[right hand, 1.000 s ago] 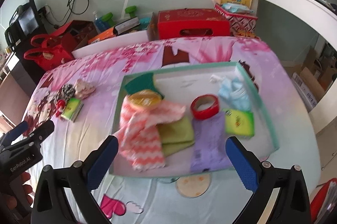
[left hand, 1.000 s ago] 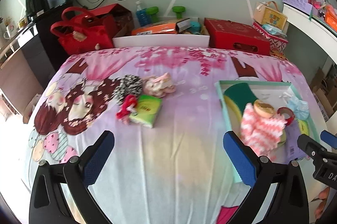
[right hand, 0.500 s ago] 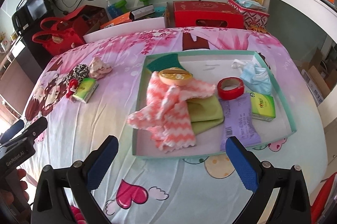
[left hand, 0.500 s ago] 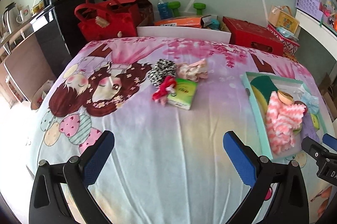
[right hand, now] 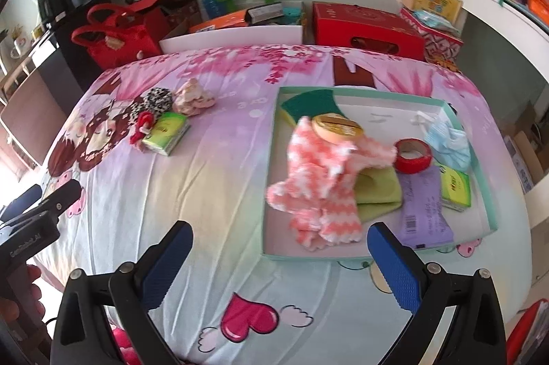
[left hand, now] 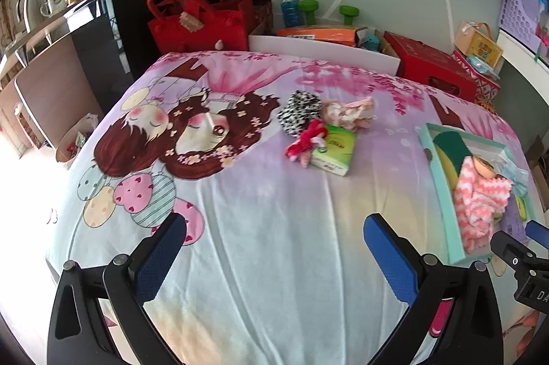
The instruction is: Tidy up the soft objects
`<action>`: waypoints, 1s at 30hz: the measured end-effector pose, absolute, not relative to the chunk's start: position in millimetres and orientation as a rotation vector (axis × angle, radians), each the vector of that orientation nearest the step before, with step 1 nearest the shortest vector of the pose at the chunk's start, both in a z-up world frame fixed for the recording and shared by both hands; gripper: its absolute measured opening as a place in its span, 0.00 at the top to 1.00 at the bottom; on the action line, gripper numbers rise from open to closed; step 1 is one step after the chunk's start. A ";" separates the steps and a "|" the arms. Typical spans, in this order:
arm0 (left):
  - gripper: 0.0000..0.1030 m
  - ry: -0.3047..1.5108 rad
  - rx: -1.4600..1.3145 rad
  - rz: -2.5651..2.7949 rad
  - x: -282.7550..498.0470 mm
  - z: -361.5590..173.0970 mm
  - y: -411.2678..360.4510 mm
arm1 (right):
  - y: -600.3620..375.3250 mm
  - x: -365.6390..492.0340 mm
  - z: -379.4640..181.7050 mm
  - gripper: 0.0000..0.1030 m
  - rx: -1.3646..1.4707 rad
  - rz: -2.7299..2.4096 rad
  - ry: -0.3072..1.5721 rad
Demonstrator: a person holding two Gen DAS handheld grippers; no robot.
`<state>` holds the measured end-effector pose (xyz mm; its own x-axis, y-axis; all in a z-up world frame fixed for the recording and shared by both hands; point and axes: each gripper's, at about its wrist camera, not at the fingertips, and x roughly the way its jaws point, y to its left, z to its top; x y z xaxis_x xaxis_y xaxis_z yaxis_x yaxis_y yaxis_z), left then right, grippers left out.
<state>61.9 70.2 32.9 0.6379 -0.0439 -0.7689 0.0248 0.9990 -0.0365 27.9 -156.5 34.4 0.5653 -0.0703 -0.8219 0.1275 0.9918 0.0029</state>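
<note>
While both grippers have drawn back from the tray (right hand: 377, 90), more bedsheet (left hand: 274, 227) shows; left gripper (left hand: 274, 244) spread wide, empty; right gripper (right hand: 279, 248) likewise. Pink cloth (right hand: 319, 179) unmoved in tray; tissue pack (left hand: 334, 148) unmoved on sheet.

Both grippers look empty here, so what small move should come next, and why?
Probably ease the left gripper forward toward the black-and-white fuzzy scrunchie in the loose cluster on the bedsheet. Its fingers are open and empty, that cluster lies outside the teal tray, and the right gripper, also open, faces the tray instead.
</note>
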 end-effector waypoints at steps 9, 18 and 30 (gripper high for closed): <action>0.00 0.903 -0.052 -0.003 67.2 17.3 94.6 | -128.0 44.2 27.9 0.00 0.023 -0.072 0.982; 0.00 0.912 -0.079 0.006 79.4 7.9 108.8 | -103.7 71.1 29.5 0.00 0.001 -0.018 0.982; 0.00 0.914 -0.112 -0.012 115.2 -0.5 125.2 | -71.4 121.2 8.2 0.00 -0.026 0.038 1.009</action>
